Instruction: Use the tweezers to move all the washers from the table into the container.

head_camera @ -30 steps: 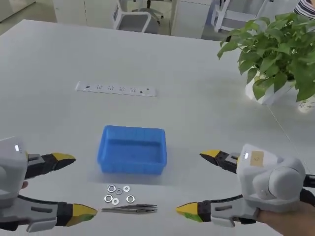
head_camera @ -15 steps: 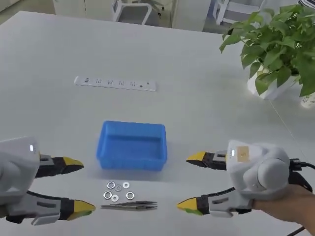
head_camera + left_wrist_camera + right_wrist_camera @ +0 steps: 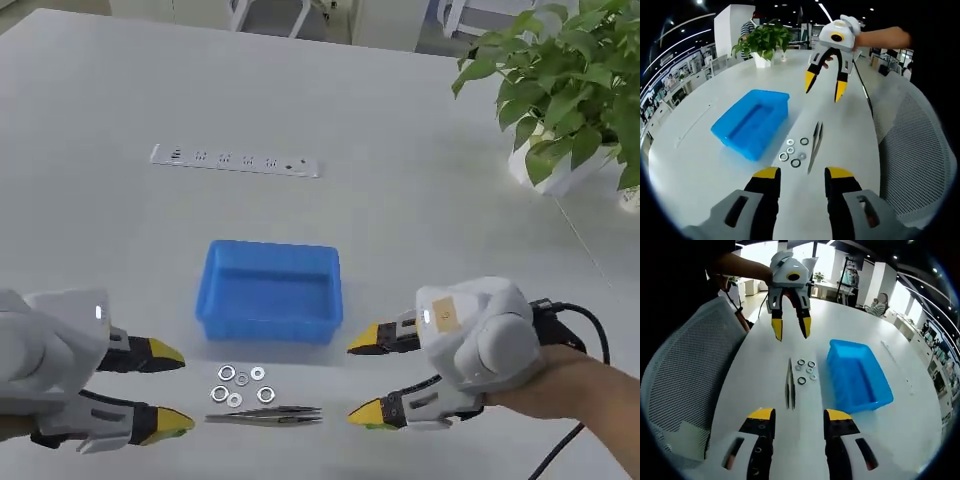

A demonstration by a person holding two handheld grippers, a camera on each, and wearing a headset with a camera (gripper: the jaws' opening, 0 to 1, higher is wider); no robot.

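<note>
Left gripper [image 3: 175,387] and right gripper [image 3: 360,377]: jaws wide apart, both empty. Tweezers [image 3: 265,417] lie flat between the 2 grippers. 6 washers [image 3: 240,385] sit just beyond the tweezers, blue container [image 3: 270,290] further ahead.

Wide white table [image 3: 420,210], evenly lit. White power strip [image 3: 235,161] flat toward the far side. Leafy green plant [image 3: 560,70] in a white pot [image 3: 548,182] at the far right corner. White chairs [image 3: 268,10] beyond the far edge. Grey mesh chair back [image 3: 685,365] beside the near edge. White pillar [image 3: 731,27] behind the plant, dark ceiling with spotlights.
</note>
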